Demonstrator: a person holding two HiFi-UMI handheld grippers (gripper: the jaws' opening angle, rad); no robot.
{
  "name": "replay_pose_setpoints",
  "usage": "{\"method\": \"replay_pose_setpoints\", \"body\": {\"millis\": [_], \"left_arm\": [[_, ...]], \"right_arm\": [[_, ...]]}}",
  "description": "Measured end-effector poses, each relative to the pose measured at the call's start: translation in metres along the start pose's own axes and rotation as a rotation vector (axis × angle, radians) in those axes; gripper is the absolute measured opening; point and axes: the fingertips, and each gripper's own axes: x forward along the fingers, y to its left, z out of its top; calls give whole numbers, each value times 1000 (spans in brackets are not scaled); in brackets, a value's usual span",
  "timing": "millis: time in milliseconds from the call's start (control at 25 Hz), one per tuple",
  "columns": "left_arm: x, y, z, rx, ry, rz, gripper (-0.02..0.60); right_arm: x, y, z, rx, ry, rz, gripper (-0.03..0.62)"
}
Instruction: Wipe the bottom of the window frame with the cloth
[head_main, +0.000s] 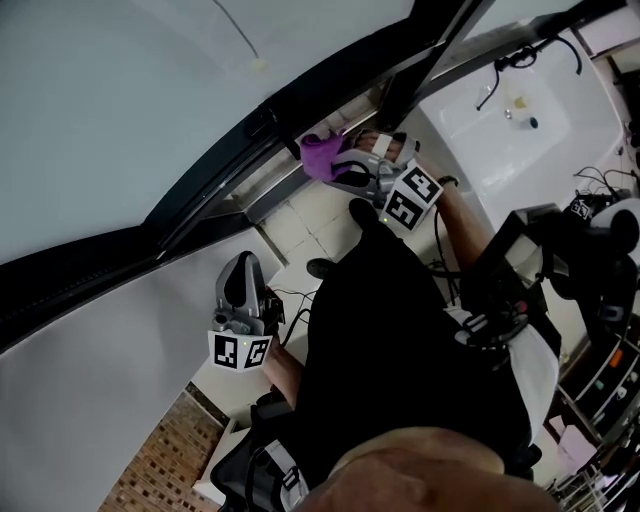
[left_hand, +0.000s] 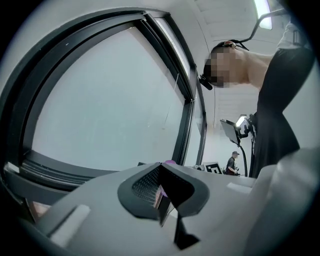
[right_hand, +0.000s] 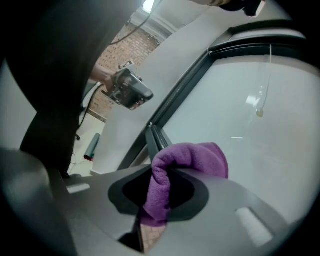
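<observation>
A purple cloth (head_main: 321, 156) is pinched in my right gripper (head_main: 335, 165), which sits at the bottom rail of the dark window frame (head_main: 250, 150). In the right gripper view the cloth (right_hand: 185, 165) bulges out between the jaws, close to the frame's rail (right_hand: 156, 140) and the glass (right_hand: 260, 135). My left gripper (head_main: 241, 283) hangs lower, away from the window, near the white wall below it. Its jaws stand together with nothing between them; they point up at the window frame (left_hand: 187, 100) in the left gripper view.
A white sink (head_main: 520, 130) with a tap lies to the right of the window. A dark tripod rig (head_main: 520, 270) with cables stands at the right. The tiled sill (head_main: 310, 225) runs under the frame, and brick flooring (head_main: 165, 460) shows at the lower left. Far off stands a person (left_hand: 232, 162).
</observation>
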Motion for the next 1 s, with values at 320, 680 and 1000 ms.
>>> {"method": "replay_pose_setpoints", "body": {"millis": [320,680,1000], "left_arm": [[-2,-2,4,8,-15,4,3],[-16,-3,10,14,-34,64,3],[-21,2,12,14,-40,79,3]], "right_arm": [[-28,-98,10,421,-226,-281,66],[80,-140,-59,472,129,-268,61],[46,-152,-77,329,349,-377,64]]}}
